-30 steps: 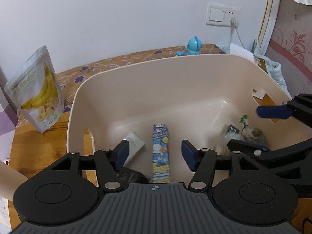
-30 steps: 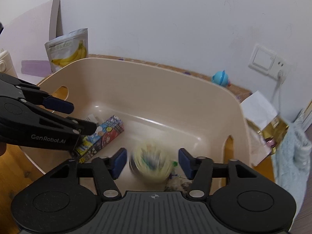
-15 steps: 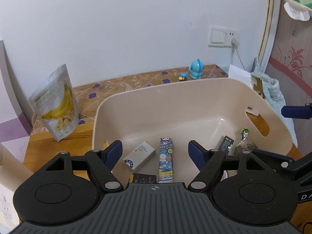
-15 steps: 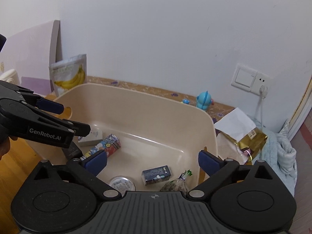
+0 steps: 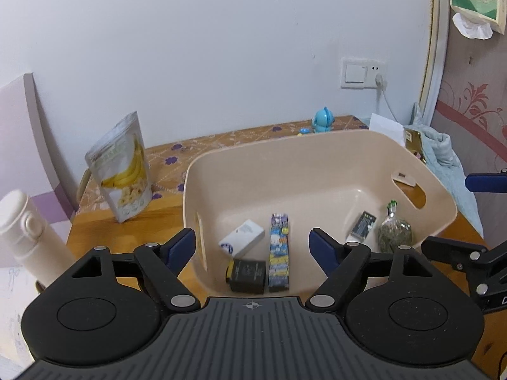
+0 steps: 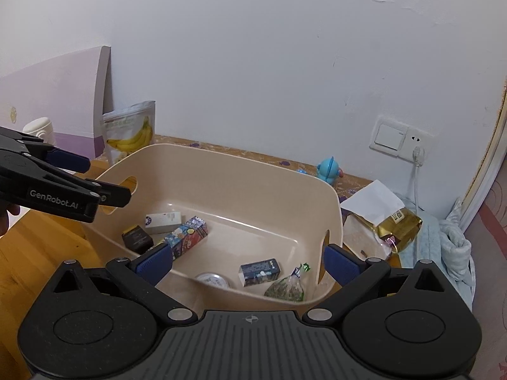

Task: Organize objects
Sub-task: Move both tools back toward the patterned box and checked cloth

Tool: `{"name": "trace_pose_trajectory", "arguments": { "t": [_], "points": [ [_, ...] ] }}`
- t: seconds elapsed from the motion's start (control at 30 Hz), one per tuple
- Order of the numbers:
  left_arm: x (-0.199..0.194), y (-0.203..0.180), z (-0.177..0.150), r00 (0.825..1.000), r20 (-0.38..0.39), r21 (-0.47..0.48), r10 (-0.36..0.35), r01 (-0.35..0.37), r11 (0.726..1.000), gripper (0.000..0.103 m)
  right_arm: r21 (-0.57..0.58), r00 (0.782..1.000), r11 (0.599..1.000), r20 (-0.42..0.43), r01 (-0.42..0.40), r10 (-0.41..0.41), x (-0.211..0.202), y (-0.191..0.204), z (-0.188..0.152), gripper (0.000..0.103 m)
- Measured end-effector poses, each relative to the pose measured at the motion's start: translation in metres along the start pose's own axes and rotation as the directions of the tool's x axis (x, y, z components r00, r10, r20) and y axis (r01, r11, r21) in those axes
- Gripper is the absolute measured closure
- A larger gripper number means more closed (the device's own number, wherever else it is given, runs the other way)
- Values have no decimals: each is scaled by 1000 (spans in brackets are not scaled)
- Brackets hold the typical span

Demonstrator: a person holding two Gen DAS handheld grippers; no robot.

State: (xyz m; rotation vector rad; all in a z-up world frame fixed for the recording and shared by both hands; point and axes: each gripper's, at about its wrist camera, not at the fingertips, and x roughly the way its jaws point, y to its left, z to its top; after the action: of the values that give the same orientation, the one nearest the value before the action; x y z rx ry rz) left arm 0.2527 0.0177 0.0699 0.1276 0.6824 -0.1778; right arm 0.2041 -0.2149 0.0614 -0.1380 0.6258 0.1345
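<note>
Two grippers, left [image 5: 252, 247] and right [image 6: 247, 261], hovered over a smooth beige plastic bin [image 5: 317, 158], jaws apart and empty; the left's had just been widening. Inside lay a white box [image 5: 241, 241], a long printed carton [image 5: 279, 250], a matte black box [image 5: 247, 275], a crinkly herb bag [image 5: 394, 236] and a round tin [image 6: 211, 280].

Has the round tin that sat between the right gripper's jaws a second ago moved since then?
Yes. The round tin now lies on the beige basket floor beside the small dark carton, clear of the right gripper.

in the tub [image 5: 317, 158] several small boxes lie leftward, a herb bag [image 5: 394, 237] rightward; a banana pouch [image 5: 122, 167] stands left.
</note>
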Motion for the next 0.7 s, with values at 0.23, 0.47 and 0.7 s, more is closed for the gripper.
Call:
{"name": "trace_pose_trajectory", "arguments": {
  "t": [0.23, 0.47, 0.7],
  "points": [
    [-10, 2, -23, 1000, -10, -6, 1, -1, 1000, 23, -11, 1000, 1000, -21, -7, 6, -6, 7, -15, 0],
    [-20, 1, -39, 1000, -16, 12, 9, -9, 1000, 23, -11, 999, 1000, -48, -16, 16, -9, 13, -31, 0],
    [-19, 0, -56, 999, -52, 17, 16, -16, 1000, 23, 2, 997, 1000, -73, -31, 31, -10, 16, -47, 0]
  ]
}}
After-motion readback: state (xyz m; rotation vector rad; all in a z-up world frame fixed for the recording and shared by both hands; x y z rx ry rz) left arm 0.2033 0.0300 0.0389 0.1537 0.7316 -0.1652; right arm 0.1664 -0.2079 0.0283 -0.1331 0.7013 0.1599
